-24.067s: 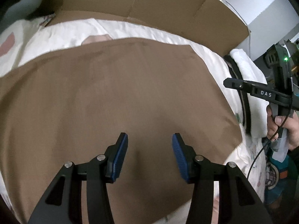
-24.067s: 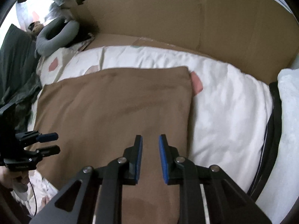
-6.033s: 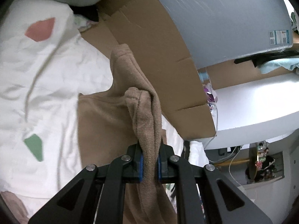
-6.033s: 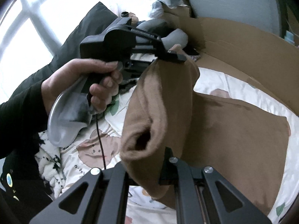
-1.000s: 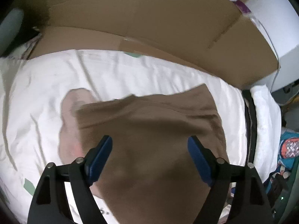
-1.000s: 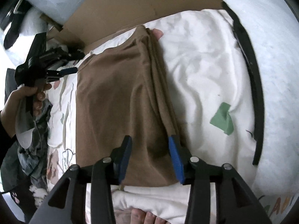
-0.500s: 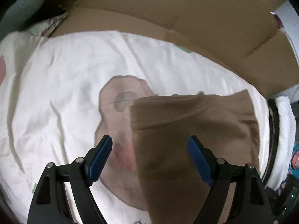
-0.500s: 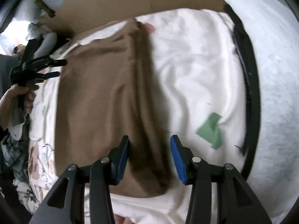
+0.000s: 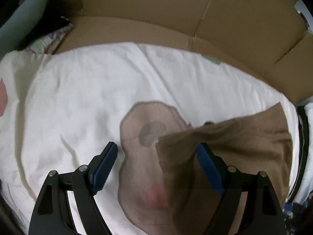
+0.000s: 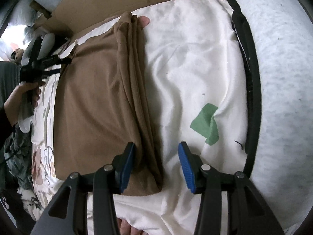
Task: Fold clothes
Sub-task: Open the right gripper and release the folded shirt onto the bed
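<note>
A brown garment (image 10: 93, 101) lies folded in a long rectangle on the white bed sheet (image 10: 187, 62), with stacked layers along its right edge. My right gripper (image 10: 155, 164) is open and empty, its jaws astride that layered edge near the garment's near corner. In the left wrist view the garment (image 9: 240, 143) fills the lower right. My left gripper (image 9: 156, 162) is wide open and empty above the garment's left corner, and it also shows at the left of the right wrist view (image 10: 58, 66).
Brown cardboard (image 9: 176, 15) stands along the far side of the bed. A fluffy white blanket (image 10: 283, 78) with a black band lies to the right. The sheet carries a pink print (image 9: 148, 137) and a green patch (image 10: 207, 123). Dark clothes (image 10: 13, 152) lie at the left.
Both grippers have let go of the garment, which now lies folded. My left gripper has swung left, so the garment sits farther right in its view. My right gripper has moved closer to the layered edge.
</note>
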Motion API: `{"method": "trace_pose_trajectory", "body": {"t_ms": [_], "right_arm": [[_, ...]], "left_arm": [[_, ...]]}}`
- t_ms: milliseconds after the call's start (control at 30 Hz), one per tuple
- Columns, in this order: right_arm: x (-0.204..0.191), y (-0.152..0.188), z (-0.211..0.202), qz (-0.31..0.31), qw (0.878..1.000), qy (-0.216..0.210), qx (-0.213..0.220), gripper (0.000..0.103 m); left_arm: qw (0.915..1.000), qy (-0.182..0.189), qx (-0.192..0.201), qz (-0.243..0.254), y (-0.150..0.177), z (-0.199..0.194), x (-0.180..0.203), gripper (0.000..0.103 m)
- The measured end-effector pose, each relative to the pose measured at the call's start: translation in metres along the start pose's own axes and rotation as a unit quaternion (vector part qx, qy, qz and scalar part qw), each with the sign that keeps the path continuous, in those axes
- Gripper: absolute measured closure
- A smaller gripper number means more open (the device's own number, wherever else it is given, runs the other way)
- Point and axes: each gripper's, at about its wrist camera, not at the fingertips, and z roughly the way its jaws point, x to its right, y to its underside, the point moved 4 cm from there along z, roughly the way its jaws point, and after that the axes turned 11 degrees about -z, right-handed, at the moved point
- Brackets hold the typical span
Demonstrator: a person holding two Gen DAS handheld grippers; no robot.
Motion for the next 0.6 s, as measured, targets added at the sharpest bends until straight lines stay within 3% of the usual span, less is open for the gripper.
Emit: {"method": "trace_pose_trajectory", "body": {"t_ms": [100,300,600], "right_arm": [[0.002,0.0,-0.008,0.027,0.999,-0.03,0.005,0.061],[-0.005,-0.003,-0.021,0.025,0.999,-0.035,0.021,0.061],[-0.014,-0.001,-0.034,0.002,0.999,-0.032,0.016,0.061]], "left_arm": [[0.9997,0.017,0.014,-0.011,-0.007,-0.017,-0.002,0.019],[0.9977,0.065,0.006,-0.017,0.003,-0.05,-0.007,0.019],[0.9941,0.107,-0.005,-0.019,0.07,-0.093,-0.009,0.019]]}}
